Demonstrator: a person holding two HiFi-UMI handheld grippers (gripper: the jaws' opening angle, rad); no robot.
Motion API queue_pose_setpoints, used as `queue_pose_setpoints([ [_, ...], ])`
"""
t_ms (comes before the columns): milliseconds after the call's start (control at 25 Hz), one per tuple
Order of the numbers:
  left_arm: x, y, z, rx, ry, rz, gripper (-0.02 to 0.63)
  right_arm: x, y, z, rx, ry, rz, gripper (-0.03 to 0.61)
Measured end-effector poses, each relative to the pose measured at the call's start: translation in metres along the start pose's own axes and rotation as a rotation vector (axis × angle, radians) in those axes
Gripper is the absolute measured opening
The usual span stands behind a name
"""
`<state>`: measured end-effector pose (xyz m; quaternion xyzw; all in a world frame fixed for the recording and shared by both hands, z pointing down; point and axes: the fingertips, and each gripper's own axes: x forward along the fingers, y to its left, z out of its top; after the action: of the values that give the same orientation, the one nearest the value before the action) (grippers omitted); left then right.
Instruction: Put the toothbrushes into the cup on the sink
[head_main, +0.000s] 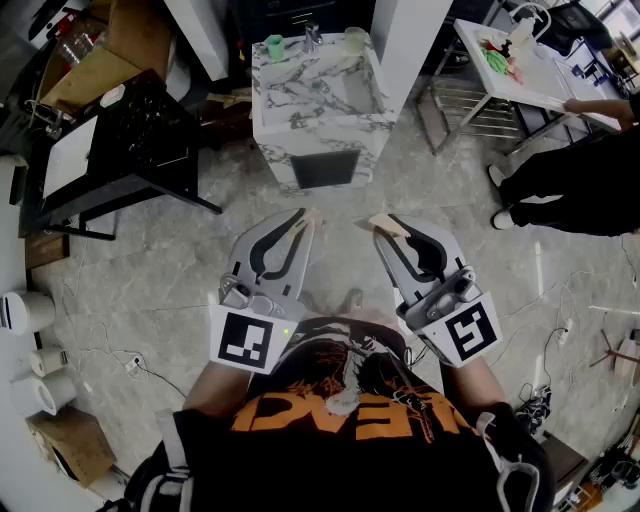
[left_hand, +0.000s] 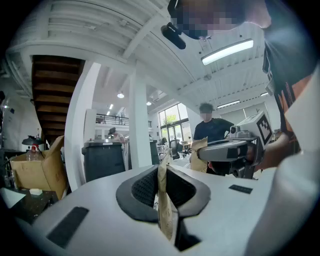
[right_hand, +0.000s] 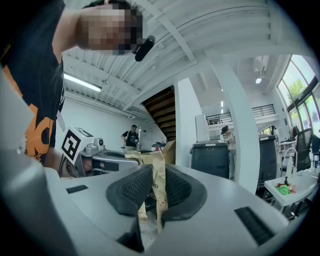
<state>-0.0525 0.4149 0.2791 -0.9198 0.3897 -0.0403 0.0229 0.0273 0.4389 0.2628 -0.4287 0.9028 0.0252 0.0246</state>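
- Standing well back from the marble sink (head_main: 275, 120), the person holds both grippers low and near, pointed towards it.
- Left gripper (head_main: 303, 219): jaws clenched on a tan paper strip (left_hand: 162, 200), which stands on edge between the ribbed pads.
- Right gripper (head_main: 386, 223): jaws nearly together, pinching a second tan paper strip (right_hand: 159, 192) that bears faint print and red specks.
- No bare toothbrush can be made out in any view. Whether the strips wrap toothbrushes cannot be told.
- Green cup (head_main: 272, 45) stands upright at the sink's far left corner. A pale cup (head_main: 355, 38) stands at the far right, with the tap (head_main: 312, 35) between them.
- Handling, as judged: a toothbrush is light, stiff and slim, and its smooth handle is apt to swivel in the pads. Take it at mid-handle, clear of the bristles, with the long axis across the pads.
- Paper is soft and creases, so a wrapped brush may slide inside its sleeve under a light pinch.
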Motion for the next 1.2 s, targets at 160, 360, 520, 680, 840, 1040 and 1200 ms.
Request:
queue_pose_setpoints([
  [160,0.011,-0.005,0.004,-0.001,-0.001,0.006,0.044,-0.004,-0.012,0.001,0.001,0.000,0.004,0.078],
  [360,0.020,-0.013,0.005,-0.005,-0.005,0.017,0.044,-0.010,-0.022,0.001,0.002,-0.005,0.017,0.078],
  [520,0.026,-0.018,0.004,-0.003,-0.001,0.028,0.044,-0.017,-0.030,0.004,0.019,-0.033,0.025,0.077],
  [680,0.035,-0.023,0.003,-0.004,-0.002,0.036,0.044,-0.024,-0.038,0.004,0.019,-0.039,0.028,0.077],
  [840,0.050,-0.032,0.005,0.006,0.007,0.049,0.044,-0.033,-0.055,0.003,0.021,-0.039,0.035,0.077],
  [1040,0.072,-0.037,0.002,-0.011,-0.003,0.066,0.044,-0.042,-0.082,0.001,0.018,-0.058,0.036,0.077],
  [1200,0.094,-0.028,0.001,-0.009,0.001,0.056,0.044,-0.030,-0.101,0.000,0.024,-0.061,0.025,0.077],
])
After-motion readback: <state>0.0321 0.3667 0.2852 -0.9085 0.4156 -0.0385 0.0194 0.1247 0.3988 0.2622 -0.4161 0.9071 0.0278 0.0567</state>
